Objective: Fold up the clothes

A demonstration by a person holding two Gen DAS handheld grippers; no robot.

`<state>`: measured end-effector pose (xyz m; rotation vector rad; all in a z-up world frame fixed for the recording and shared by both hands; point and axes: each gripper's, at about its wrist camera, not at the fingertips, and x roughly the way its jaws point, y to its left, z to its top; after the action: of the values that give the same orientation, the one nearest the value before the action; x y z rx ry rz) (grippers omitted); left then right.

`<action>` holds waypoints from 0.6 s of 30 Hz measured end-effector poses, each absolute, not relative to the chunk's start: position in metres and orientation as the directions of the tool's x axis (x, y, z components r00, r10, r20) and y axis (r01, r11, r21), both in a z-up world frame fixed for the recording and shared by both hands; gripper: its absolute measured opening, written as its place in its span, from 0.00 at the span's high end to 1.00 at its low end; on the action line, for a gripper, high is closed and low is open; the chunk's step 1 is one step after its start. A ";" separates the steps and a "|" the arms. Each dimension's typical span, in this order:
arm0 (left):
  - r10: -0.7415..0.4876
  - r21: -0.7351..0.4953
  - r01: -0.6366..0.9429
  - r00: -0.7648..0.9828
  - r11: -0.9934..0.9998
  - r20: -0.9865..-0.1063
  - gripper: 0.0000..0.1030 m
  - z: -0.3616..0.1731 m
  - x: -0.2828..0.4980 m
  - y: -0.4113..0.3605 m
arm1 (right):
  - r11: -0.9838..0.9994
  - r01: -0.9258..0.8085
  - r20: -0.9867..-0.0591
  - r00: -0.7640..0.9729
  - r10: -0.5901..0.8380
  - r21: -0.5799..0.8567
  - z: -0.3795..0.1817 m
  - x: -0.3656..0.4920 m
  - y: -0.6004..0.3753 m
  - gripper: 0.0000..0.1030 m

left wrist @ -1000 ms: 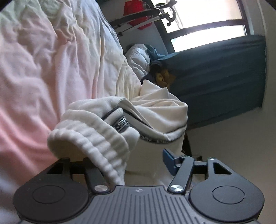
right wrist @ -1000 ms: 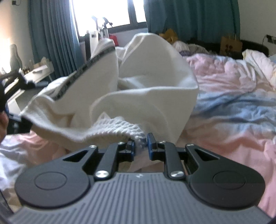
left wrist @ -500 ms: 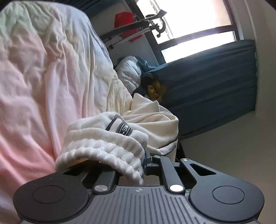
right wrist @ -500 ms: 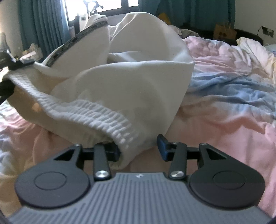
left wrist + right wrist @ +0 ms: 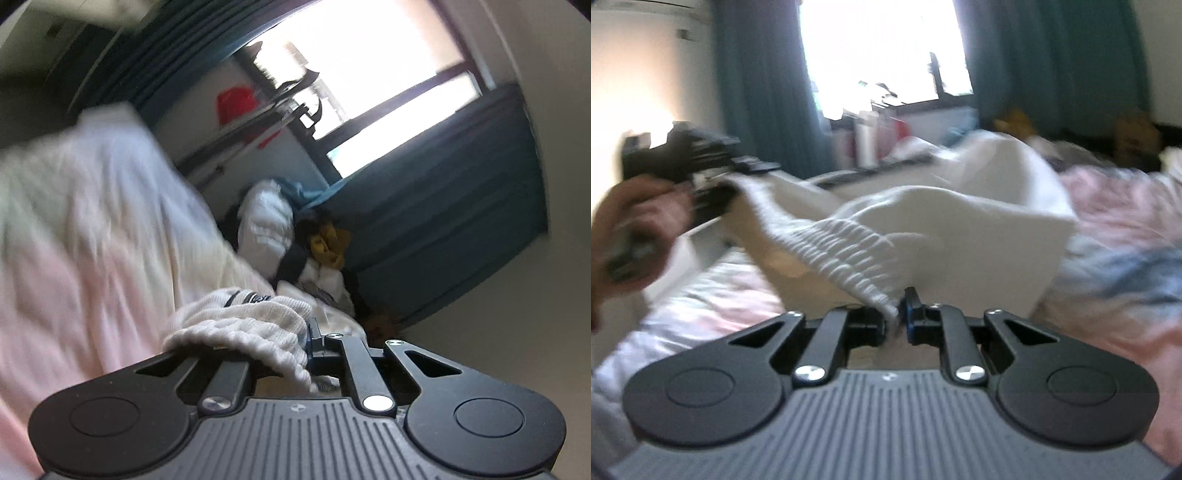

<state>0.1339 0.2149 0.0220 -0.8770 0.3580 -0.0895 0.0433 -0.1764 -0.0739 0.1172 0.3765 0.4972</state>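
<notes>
Both grippers [image 5: 304, 338] [image 5: 895, 319] clamp white garment's [image 5: 979, 229] ribbed hem.

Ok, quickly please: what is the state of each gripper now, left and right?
Left gripper: closed on the ribbed hem of the white sweater.
Right gripper: jaws have just been closing, now shut on the same ribbed hem.

So the left tool [image 5: 304, 347] is clamped tight on the ribbed hem of a cream sweater [image 5: 243, 328], bunched right over its jaws. Pink bedding [image 5: 85, 251] fills the left, all blurry. Behind: teal curtain [image 5: 461, 206], bright window [image 5: 369, 74], something red [image 5: 234, 103].
</notes>
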 end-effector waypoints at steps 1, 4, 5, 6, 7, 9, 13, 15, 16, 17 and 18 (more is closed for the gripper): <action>-0.205 -0.739 -0.067 0.940 0.670 -0.272 0.92 0.035 0.137 0.223 | 0.856 -0.477 -0.305 0.800 0.517 0.199 -0.068 0.039 -0.165 0.86; -0.125 -0.663 -0.098 0.951 0.742 -0.281 0.92 0.066 0.151 0.251 | 0.789 -0.561 -0.273 0.741 0.614 0.251 -0.055 0.046 -0.126 0.86; -0.092 -0.639 -0.123 0.952 0.759 -0.292 0.92 0.070 0.156 0.262 | 0.762 -0.587 -0.266 0.716 0.646 0.271 -0.052 0.051 -0.111 0.86; -0.058 -0.614 -0.148 0.952 0.775 -0.302 0.92 0.074 0.162 0.273 | 0.735 -0.612 -0.257 0.690 0.677 0.291 -0.049 0.056 -0.096 0.86; -0.024 -0.590 -0.178 0.948 0.787 -0.317 0.92 0.075 0.168 0.284 | 0.709 -0.637 -0.251 0.665 0.704 0.304 -0.047 0.061 -0.081 0.86; 0.023 -0.555 -0.246 0.926 0.794 -0.377 0.92 0.055 0.183 0.305 | 0.674 -0.678 -0.261 0.622 0.739 0.293 -0.055 0.074 -0.048 0.85; 0.093 -0.488 -0.366 0.863 0.793 -0.496 0.92 0.003 0.208 0.343 | 0.643 -0.701 -0.357 0.541 0.761 0.309 -0.097 0.105 0.001 0.85; 0.106 -0.466 -0.395 0.840 0.792 -0.533 0.91 -0.024 0.211 0.354 | 0.638 -0.701 -0.392 0.515 0.762 0.320 -0.115 0.114 0.011 0.85; 0.118 -0.443 -0.407 0.828 0.798 -0.548 0.90 -0.035 0.212 0.357 | 0.635 -0.701 -0.403 0.505 0.763 0.324 -0.122 0.116 0.014 0.85; 0.122 -0.433 -0.410 0.824 0.803 -0.553 0.89 -0.042 0.211 0.358 | 0.633 -0.701 -0.413 0.496 0.764 0.329 -0.129 0.119 0.017 0.85; 0.117 -0.434 -0.404 0.826 0.805 -0.552 0.88 -0.047 0.210 0.359 | 0.630 -0.701 -0.424 0.486 0.764 0.333 -0.136 0.121 0.019 0.85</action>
<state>0.2096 0.3593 -0.0466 -0.5714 0.5323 0.2936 0.1211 0.0194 -0.1364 0.1206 0.5769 0.8941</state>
